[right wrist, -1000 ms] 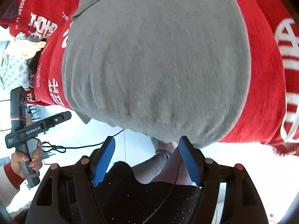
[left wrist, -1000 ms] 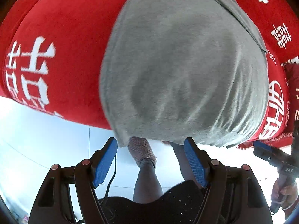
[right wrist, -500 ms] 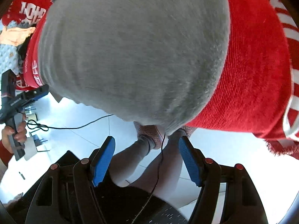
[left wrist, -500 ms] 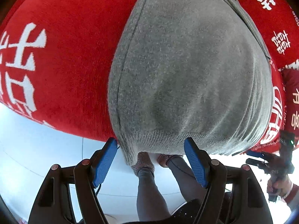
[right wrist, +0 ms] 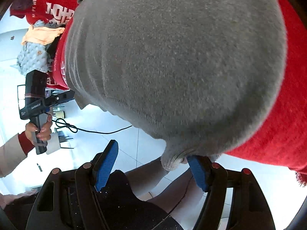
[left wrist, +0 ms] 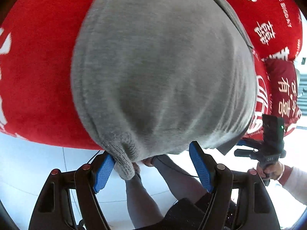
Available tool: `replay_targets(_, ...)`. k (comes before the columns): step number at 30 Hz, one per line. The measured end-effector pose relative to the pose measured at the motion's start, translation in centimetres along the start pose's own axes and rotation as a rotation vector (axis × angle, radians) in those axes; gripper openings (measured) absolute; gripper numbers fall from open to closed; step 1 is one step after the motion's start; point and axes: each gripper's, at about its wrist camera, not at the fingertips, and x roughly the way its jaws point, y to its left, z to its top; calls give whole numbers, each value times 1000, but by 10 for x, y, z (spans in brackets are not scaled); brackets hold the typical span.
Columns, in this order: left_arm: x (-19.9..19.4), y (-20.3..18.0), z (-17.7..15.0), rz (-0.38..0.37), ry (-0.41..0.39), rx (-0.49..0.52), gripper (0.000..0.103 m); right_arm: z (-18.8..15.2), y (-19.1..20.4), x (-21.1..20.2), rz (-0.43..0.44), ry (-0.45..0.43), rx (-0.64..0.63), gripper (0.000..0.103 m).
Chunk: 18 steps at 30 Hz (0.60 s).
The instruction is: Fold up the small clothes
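A grey knit garment (left wrist: 163,72) lies spread on a red cloth-covered table (left wrist: 38,67); it also fills the right wrist view (right wrist: 172,57). My left gripper (left wrist: 151,166) is open, and the garment's near left corner hangs between its blue pads, against the left pad (left wrist: 103,170). My right gripper (right wrist: 153,164) is open, and the garment's near right corner hangs just inside the right pad (right wrist: 197,172). Each gripper shows in the other's view, hand-held, off to the side.
The red cloth (right wrist: 287,115) has white lettering and hangs over the table edge. A pile of other small clothes (right wrist: 36,44) lies at the far left. The white tiled floor (left wrist: 28,163), the person's legs (left wrist: 142,197) and a black cable (right wrist: 86,130) lie below.
Both grippers have moved in to the garment's near edge. The hem corners now hang between the open jaws, where before they lay ahead of the fingertips.
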Motion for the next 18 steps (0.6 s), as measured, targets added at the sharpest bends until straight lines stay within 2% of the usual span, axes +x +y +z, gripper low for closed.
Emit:
replay_targets(2,-3,-3,4,10,5,8,75,1,0,5,20,2,22,76)
replay_targets(4,-1,-3,6,21,4,-2,64,-1,-6,6,36,-6,77,72)
replay_targets(6,-10,9,3,46,10,-13,40,-5,-18,7,40,-7,160,56)
replay_targets(8,-16,20,2,61,15,-25,18,-10,-25,10,46,-20,258,19)
replay_targets(9,-17,24,2,57,18,-30,13,-12,-28,9,41,-27,284,9)
replay_targets(13,-27,25,-1,4,10,-14,12,-22,-26,-3,96,-70,299,8)
replay_targets(18,-48,13,0,-93,-31,-13,12,-25,-5,-25,189,-136,293,8)
